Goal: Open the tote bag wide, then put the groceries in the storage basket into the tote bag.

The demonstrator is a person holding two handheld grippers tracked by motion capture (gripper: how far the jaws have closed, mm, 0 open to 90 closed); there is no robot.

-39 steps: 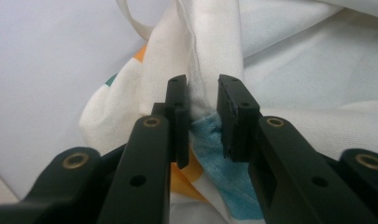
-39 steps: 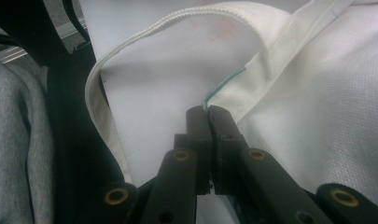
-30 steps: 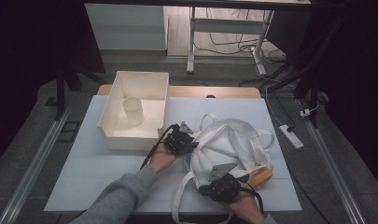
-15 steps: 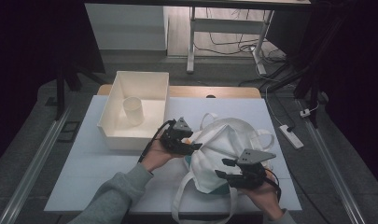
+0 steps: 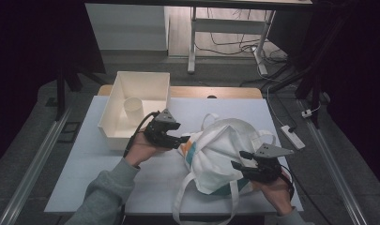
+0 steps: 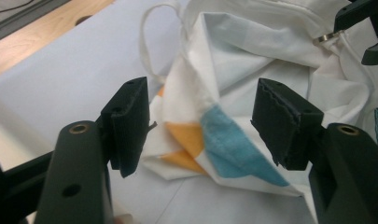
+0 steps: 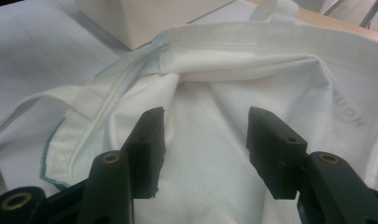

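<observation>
High view: a crumpled white tote bag [image 5: 220, 154] lies on the bench [image 5: 84, 168], right of a white bin [image 5: 136, 105], with the left hand-held gripper [image 5: 183, 139] at its left edge and the right hand-held gripper [image 5: 238, 159] over its right side. Left gripper view: the jaws stand wide, empty, around the bag's orange-and-blue corner [image 6: 214, 144]. Right gripper view: the jaws gape wide over white cloth, holding nothing.

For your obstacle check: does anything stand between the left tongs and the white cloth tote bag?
Nothing visible does. The left tongs stand open, apart from the white cloth tote bag, its orange-and-blue corner just beyond the jaws.
</observation>
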